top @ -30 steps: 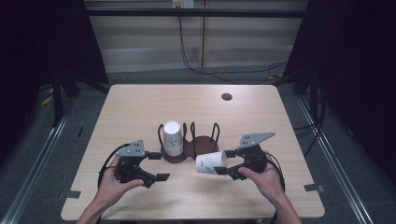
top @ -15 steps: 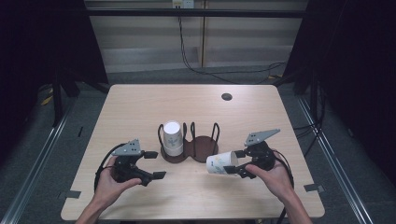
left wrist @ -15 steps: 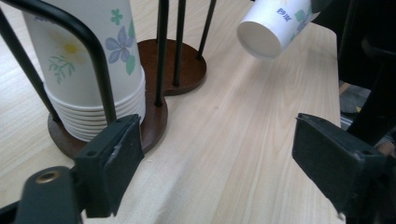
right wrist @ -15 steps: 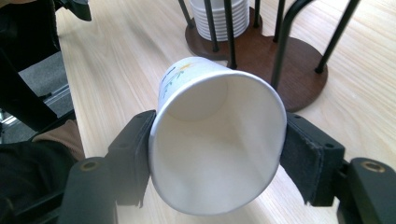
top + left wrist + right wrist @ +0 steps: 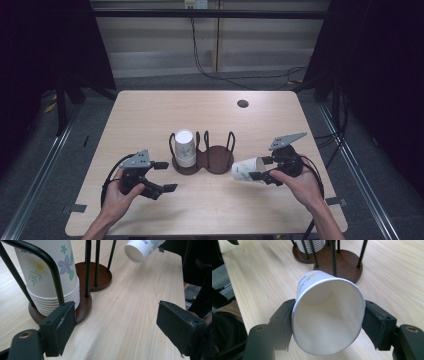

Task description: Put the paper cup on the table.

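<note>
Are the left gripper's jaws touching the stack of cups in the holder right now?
Apart. In the left gripper view the left gripper has its jaws wide open, with bare table between them; the stack of cups stands behind them.

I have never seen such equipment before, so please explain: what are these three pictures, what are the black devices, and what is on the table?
A person sits at a wooden table and holds hand-operated tongs in each hand. One picture looks down from above; the other two come from cameras riding on each tongs. On the table stands a dark cup rack with a stack of paper cups in its left ring. The right tongs grip one paper cup on its side at its rim. The left tongs are open and empty beside the rack.
</note>
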`<state>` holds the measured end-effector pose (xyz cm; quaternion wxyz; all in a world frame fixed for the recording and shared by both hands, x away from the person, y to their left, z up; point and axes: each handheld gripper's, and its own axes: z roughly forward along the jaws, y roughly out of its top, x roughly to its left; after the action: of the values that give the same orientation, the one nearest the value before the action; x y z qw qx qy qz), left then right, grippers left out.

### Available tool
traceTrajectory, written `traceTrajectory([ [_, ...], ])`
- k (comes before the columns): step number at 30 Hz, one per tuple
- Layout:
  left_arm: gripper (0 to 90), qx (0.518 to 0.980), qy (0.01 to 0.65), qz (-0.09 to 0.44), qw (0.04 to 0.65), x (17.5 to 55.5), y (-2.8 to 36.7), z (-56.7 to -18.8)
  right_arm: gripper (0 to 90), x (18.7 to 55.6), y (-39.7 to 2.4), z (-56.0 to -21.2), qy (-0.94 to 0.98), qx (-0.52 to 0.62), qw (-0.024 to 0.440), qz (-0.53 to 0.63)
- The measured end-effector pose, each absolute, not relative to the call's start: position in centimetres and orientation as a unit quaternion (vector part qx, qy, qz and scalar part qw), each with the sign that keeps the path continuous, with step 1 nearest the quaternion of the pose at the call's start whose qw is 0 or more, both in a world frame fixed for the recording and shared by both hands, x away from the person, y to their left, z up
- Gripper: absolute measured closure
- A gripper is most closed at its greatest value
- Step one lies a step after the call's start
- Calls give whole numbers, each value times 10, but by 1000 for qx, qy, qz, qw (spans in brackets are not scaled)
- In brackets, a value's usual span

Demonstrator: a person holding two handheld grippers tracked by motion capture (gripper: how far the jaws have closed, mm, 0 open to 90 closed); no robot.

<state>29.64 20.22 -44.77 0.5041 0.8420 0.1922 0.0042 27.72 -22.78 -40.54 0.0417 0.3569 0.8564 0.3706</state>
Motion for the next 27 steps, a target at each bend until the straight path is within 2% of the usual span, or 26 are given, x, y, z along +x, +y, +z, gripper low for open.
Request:
traceTrajectory([
  [15, 160, 845, 195, 36, 497, 296, 208, -449, 305, 294, -230, -398, 867, 378, 59, 320],
  [27, 160, 849, 199, 35, 489, 298, 212, -450, 294, 317, -229, -391, 882, 394, 60, 251],
])
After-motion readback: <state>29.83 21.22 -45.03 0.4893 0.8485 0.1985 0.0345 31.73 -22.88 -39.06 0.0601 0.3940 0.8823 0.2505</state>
